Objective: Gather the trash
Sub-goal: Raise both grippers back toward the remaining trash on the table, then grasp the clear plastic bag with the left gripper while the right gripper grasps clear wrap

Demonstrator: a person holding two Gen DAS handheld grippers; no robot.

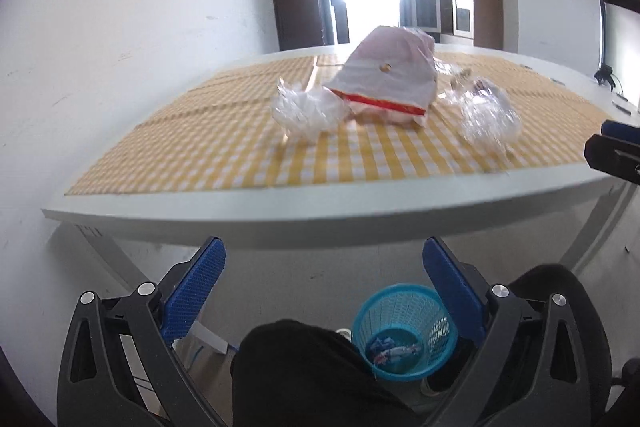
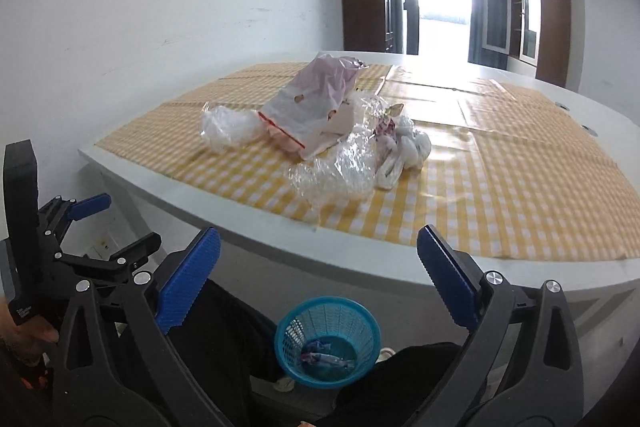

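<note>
Both grippers, left (image 1: 324, 281) and right (image 2: 318, 271), hold their blue fingers (image 1: 192, 291) wide apart and empty above a blue basket (image 2: 328, 341) holding wrappers; crumpled plastic trash (image 2: 344, 167) lies on the desk (image 2: 280, 239).

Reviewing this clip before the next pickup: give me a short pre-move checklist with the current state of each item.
1. Left gripper open, nothing between its pads: ok.
2. Right gripper open, nothing between its pads: ok.
3. Blue basket upright on the floor, mouth unobstructed: ok.
4. Trash still on the checked tablecloth: white bag, crumpled clear plastic: not ok.
5. Basket has room for more: ok, only a few wrappers at the bottom.
6. Contents of the white bag: cannot tell.
</note>
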